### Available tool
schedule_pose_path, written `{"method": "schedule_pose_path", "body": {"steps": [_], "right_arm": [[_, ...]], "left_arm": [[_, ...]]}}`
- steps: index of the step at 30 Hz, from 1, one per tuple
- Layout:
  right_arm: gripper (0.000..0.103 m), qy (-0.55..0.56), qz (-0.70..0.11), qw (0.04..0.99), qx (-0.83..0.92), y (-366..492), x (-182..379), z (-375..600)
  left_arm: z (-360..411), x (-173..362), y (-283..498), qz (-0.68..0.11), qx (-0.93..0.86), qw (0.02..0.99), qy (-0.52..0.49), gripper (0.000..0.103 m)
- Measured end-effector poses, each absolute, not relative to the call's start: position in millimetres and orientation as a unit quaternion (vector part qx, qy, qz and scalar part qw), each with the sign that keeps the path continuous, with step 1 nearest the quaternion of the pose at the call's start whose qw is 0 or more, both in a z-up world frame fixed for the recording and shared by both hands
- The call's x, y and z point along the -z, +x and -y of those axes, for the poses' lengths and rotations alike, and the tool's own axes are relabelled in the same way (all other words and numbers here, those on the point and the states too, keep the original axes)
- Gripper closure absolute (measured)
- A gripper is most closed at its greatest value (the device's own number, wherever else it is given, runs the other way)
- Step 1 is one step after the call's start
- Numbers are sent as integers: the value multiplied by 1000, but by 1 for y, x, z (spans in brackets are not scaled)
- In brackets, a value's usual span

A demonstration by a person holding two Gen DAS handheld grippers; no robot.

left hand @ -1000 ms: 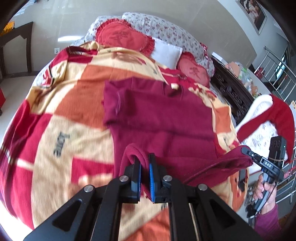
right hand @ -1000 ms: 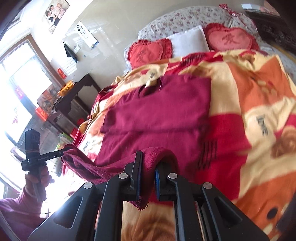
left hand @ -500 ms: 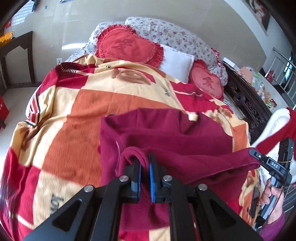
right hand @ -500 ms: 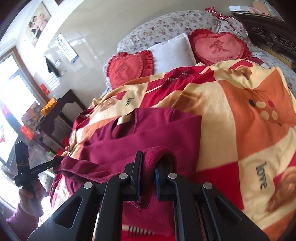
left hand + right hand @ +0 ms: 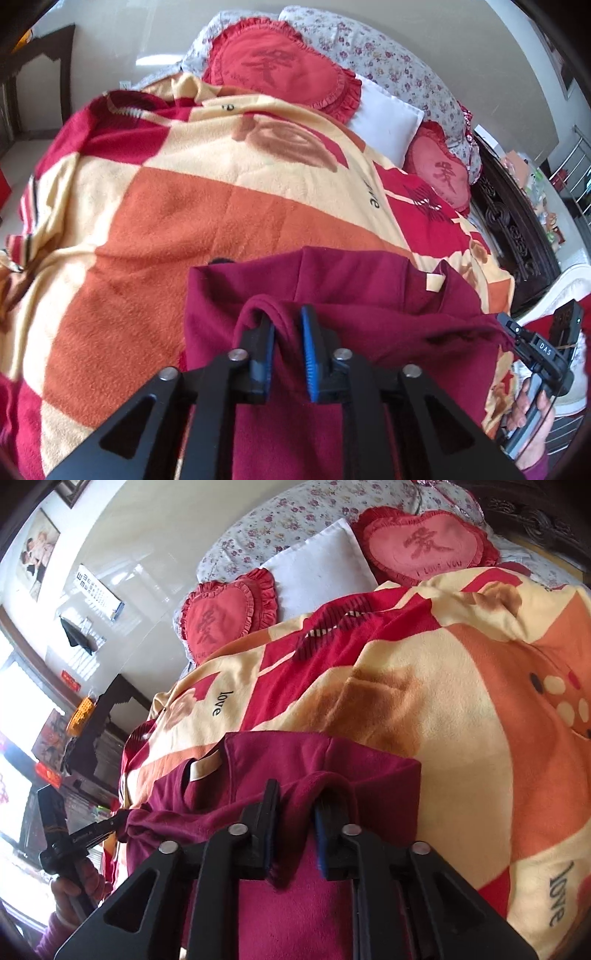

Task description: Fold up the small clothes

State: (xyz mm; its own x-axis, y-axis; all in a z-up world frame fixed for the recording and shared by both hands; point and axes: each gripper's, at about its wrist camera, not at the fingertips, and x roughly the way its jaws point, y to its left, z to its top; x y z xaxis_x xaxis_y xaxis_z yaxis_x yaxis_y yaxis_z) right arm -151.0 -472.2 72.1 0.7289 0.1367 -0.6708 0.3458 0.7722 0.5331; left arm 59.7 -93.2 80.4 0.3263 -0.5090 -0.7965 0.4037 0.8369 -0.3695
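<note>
So both grippers have a corner of the same dark red top (image 5: 351,280), which is lying on the blanket (image 5: 207,206) on the bed, and the near edge is lifted off the rest of it and stretched between the two of them. The left gripper (image 5: 287,341) is clamped down on a bunched bit of the fabric, with cloth humped up over the tip of the left finger and pinched against the blue pad (image 5: 308,354) on the other one. The right gripper (image 5: 298,823) is doing the same on its end, squeezed tight on a fold of the hem that rolls over between its fingers. In the left wrist view you can see the right gripper off at the right edge, hand (image 5: 532,410) wrapped around the handle, with the red edge running straight to its tip. The part of the top still flat on the blanket shows the neck opening with a pale label (image 5: 205,768) in it, pointing toward the head of the bed. Up there are two red heart cushions (image 5: 229,616) with a white pillow (image 5: 321,568) between them, leaning on flowery bedding (image 5: 373,55).
</note>
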Motion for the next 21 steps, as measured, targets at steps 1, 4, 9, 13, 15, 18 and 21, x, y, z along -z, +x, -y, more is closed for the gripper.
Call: {"method": "schedule_pose_path", "body": {"steps": [1,4,9,13,15,18,21], "right_arm": [[101,330,-360,871,57,-152,-75,473],[97,349,-329,876,40,-169,-85,476],[85,321,-299,895,87,-198,-101,471],[86,262,-320,909,51,-198,-100,438],[86,233,-343,908,53,-181,-95,426],[86,228,-339,911,59,-150,-89,428],[87,236,-386,887,92,-107,-66,443]], "left_arm": [[91,-83,60,-510,294,806,-61,65],[85,-97,54,-488,300,817,-62,23],[75,-115,42,-455,302,835,-62,16],[89,-97,36,-463,303,832,-36,16],[100,-83,42,-479,280,831,-22,16],[119,-50,64,-525,250,814,-7,16],[120,-32,77,-543,234,806,-15,16]]}}
